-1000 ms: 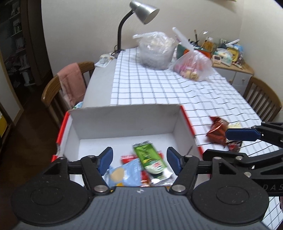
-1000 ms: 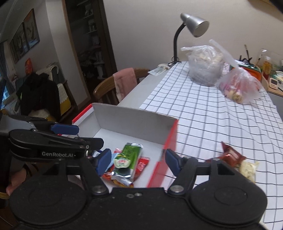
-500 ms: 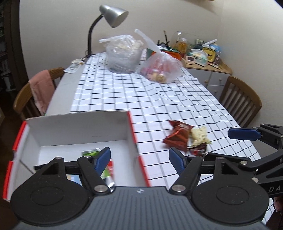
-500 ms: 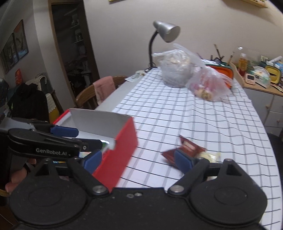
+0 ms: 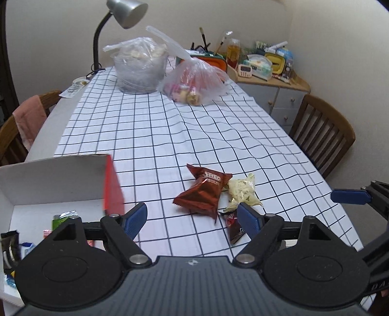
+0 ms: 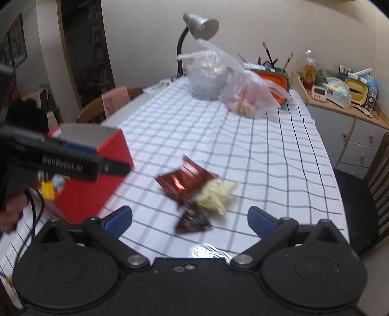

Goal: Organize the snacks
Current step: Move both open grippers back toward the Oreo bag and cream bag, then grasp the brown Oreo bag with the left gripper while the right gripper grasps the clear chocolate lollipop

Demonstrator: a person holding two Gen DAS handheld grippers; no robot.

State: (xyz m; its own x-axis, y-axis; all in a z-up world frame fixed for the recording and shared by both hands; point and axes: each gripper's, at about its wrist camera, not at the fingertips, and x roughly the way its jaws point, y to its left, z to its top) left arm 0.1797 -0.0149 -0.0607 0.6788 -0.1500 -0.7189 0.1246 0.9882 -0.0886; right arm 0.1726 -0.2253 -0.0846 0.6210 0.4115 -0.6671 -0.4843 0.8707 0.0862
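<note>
Three snack packs lie together on the checked cloth: a red-brown Oreo pack [image 5: 204,192] [image 6: 184,181], a pale yellow pack [image 5: 242,192] [image 6: 217,194] and a small dark pack [image 5: 233,226] [image 6: 193,220]. My left gripper [image 5: 192,218] hovers just short of them, its jaws opening with nothing between. My right gripper [image 6: 190,220] is over the same pile, jaws opening wide and empty, though its view is blurred. The red box [image 5: 113,187] [image 6: 97,170] with a white inside stands at the left and holds several snacks [image 5: 60,218].
Two clear plastic bags [image 5: 194,82] [image 5: 141,65] and a desk lamp [image 5: 126,12] stand at the table's far end. Wooden chairs [image 5: 321,133] [image 5: 14,136] flank the table; a cluttered sideboard [image 5: 267,70] is at the back right. The table's near edge [image 6: 211,252] lies right under the right gripper.
Both grippers swung right, from over the box to the loose packs on the cloth. Both sets of jaws spread wider, the right one much more.
</note>
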